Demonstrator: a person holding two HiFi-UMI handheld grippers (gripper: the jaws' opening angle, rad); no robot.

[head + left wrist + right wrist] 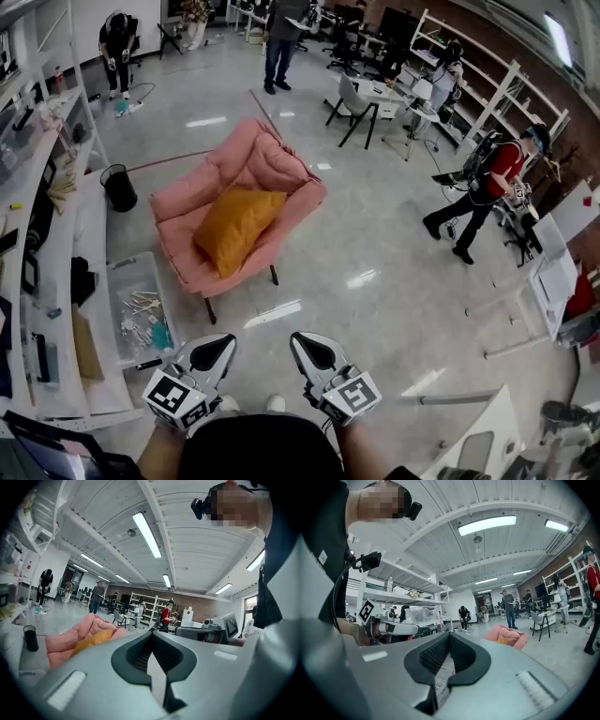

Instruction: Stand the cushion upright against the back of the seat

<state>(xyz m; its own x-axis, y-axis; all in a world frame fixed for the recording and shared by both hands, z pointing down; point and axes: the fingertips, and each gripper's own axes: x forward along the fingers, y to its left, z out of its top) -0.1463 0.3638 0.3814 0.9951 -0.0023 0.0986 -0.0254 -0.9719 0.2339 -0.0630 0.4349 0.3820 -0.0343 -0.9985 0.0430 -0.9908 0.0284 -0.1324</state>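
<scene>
A pink padded chair [281, 173] stands on the grey floor a few steps ahead of me. An orange cushion [234, 225] lies slanted across its seat, one corner toward the front edge. My left gripper [214, 352] and right gripper [314, 352] are held side by side close to my body, far from the chair, and both are shut with nothing in them. The left gripper [151, 637] view shows the chair [65, 639] and cushion [93, 641] at the left. From the right gripper [449, 637] view, the chair [508, 633] is small at the right.
A black bin [119, 187] stands left of the chair. A clear box of tools [141, 314] sits by the white shelving [37, 281] along the left. People stand at the back [279, 42] and right [487, 187]. Desks and chairs [361, 103] fill the far side.
</scene>
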